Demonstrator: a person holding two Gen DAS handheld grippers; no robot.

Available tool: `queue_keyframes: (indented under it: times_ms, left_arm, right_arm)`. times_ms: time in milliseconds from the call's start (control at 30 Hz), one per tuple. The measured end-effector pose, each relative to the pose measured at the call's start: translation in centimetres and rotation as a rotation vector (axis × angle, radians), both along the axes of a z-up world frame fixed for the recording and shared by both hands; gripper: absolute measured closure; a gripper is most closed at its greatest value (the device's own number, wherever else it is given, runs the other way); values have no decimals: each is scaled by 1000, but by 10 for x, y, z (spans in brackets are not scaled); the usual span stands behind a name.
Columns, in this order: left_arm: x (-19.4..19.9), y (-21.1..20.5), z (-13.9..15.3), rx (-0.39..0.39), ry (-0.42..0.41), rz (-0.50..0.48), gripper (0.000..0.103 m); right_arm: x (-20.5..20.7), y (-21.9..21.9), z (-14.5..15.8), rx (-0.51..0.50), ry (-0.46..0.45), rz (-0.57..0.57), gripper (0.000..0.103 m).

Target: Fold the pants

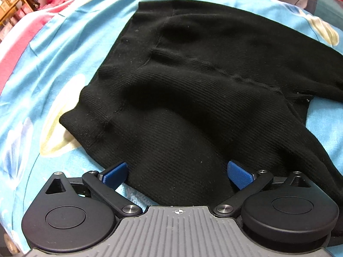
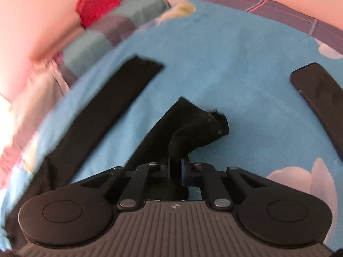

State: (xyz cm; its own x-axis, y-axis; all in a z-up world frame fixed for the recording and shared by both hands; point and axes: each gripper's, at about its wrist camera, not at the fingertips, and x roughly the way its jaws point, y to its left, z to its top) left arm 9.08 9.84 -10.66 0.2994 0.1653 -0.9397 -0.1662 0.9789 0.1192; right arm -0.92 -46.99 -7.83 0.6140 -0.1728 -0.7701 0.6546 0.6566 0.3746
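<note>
Blue pads on your left tongs (image 1: pixel 176 174) are sitting wide apart, with a soft hump of the black pants (image 1: pixel 193 81) lying between them. Nothing is being pinched there yet. The pants are spreading out on the blue bed sheet (image 1: pixel 64 49), and everything else is easy to find from them. The waistband end is lying on the far side of the pants from your left tongs, and the two legs are running off to the right.

Your right tongs (image 2: pixel 177 170) are squeezed nearly shut, and they are holding the end of one pant leg (image 2: pixel 199 128). That cuff is bunching up and flopping over the pads. The other pant leg (image 2: pixel 107 100) is lying flat on the sheet, to the left of the held one and apart from it. A dark phone (image 2: pixel 321 98) is lying on the sheet well off to the right of the pants.

The pants look light, soft and stretchy, with a ribbed knit. They will probably sag and droop wherever you are not holding them, and they will not break. The knit looks grippy, so it should not slip much. Good places to hold seem to be the thick waistband edge for your left tongs and the cuff hem for your right.
</note>
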Motion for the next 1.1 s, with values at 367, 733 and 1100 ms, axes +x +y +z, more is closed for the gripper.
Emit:
queue_keyframes:
  times_ms: [367,733,1100]
  left_arm:
    - [-5,0,-3,-10,-20,-33,0]
    - [-17,0,-3,6,-49,-67,0]
    - [-47,10,0,-6,-95,-77,0]
  right_arm:
    - [-112,0,0,-190,45,-184,45]
    - [-39,39,-20,-373,226,252,57]
    - [-30,262,4,-377,-88,1074,33]
